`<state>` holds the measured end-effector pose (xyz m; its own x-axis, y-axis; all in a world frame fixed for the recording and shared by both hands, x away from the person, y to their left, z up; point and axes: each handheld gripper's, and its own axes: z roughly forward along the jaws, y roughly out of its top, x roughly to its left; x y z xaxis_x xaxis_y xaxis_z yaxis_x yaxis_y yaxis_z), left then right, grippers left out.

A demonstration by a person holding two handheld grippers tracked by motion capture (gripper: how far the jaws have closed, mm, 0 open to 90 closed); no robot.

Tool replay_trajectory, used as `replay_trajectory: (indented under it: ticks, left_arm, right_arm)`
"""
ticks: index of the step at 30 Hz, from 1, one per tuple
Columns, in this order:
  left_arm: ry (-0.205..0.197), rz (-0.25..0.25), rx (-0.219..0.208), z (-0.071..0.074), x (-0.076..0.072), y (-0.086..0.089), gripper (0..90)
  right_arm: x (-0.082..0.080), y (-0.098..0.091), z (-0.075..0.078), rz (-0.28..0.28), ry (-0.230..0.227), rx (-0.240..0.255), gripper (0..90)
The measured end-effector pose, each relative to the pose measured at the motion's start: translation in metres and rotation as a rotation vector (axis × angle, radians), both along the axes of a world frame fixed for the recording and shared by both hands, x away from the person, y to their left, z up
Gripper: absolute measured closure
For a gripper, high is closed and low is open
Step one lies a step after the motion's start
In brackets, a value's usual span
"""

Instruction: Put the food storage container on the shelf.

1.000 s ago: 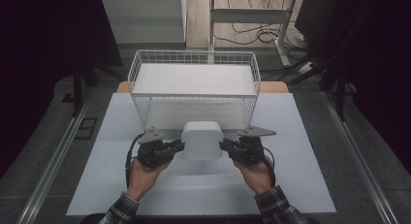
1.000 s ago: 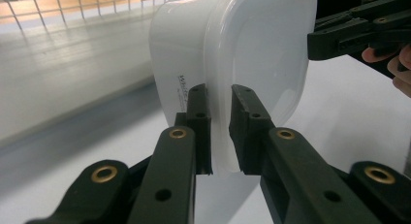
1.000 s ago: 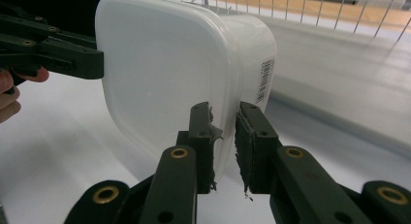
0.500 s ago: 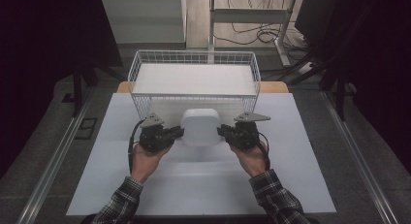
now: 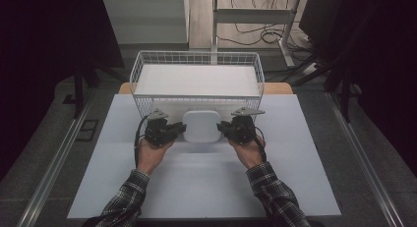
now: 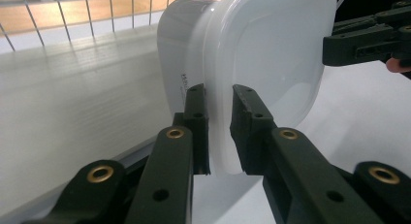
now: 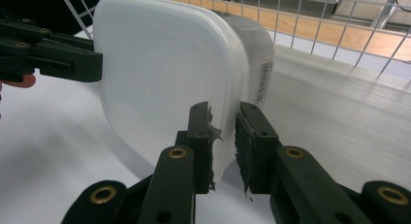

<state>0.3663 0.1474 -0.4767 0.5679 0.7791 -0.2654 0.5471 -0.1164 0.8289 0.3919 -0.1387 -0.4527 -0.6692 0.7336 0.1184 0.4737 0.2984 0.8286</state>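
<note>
white tub [image 5: 201,126] held off the table [image 5: 295,187] just before the basket [image 5: 196,60], left gripper [image 6: 219,95] and right gripper [image 7: 224,112] each pinched its rim – label print too small to read

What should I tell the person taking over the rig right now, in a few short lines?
Left gripper: shut on the white container, pinching its lid rim.
Right gripper: shut on the opposite rim.
The container is held between both, just in front of the wire basket on the white table.
Done: container picked up.
Left: probably lift it over the near wall and set it inside the basket.
</note>
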Motion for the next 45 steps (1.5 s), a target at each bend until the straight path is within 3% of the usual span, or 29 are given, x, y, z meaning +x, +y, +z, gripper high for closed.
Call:
replay_trajectory:
  ticks: [11, 14, 21, 22, 27, 31, 34, 39, 42, 45]
  left_arm:
    - [0.037, 0.012, 0.018, -0.011, 0.011, -0.009, 77.0]
    - [0.035, 0.017, -0.005, -0.013, 0.016, -0.01, 76.2]
    - [0.005, 0.04, 0.004, -0.013, 0.028, -0.014, 68.4]
    - [-0.015, 0.052, 0.046, -0.013, 0.031, -0.015, 68.2]
    - [-0.052, 0.105, 0.082, -0.012, 0.041, -0.018, 65.4]
    - [-0.064, 0.124, 0.1, -0.011, 0.044, -0.021, 59.1]
    - [-0.081, 0.1, 0.1, -0.006, 0.038, -0.017, 50.3]
    - [-0.077, 0.071, 0.057, -0.004, 0.019, -0.009, 34.4]
    - [-0.064, 0.042, 0.037, -0.005, 0.006, -0.005, 26.5]
    - [-0.073, 0.025, 0.052, -0.005, -0.009, -0.003, 18.7]
  right_arm:
    - [0.01, -0.003, -0.013, -0.017, 0.039, -0.019, 75.5]
    - [0.015, -0.004, -0.016, -0.021, 0.045, -0.015, 73.6]
    - [0.025, 0.001, -0.018, -0.038, 0.014, -0.039, 63.4]
    - [0.026, 0.001, -0.018, -0.048, 0.018, -0.034, 63.8]
    - [0.035, 0.007, -0.016, -0.087, -0.034, -0.062, 63.8]
    - [0.041, 0.011, -0.016, -0.107, -0.039, -0.061, 68.8]
    - [0.04, 0.01, -0.012, -0.098, -0.043, -0.048, 75.0]
    - [0.024, 0.005, -0.004, -0.015, -0.059, -0.044, 88.5]
    - [0.014, 0.002, -0.003, 0.024, -0.058, -0.049, 89.0]
    - [0.005, 0.001, -0.002, 0.05, -0.056, -0.044, 89.1]
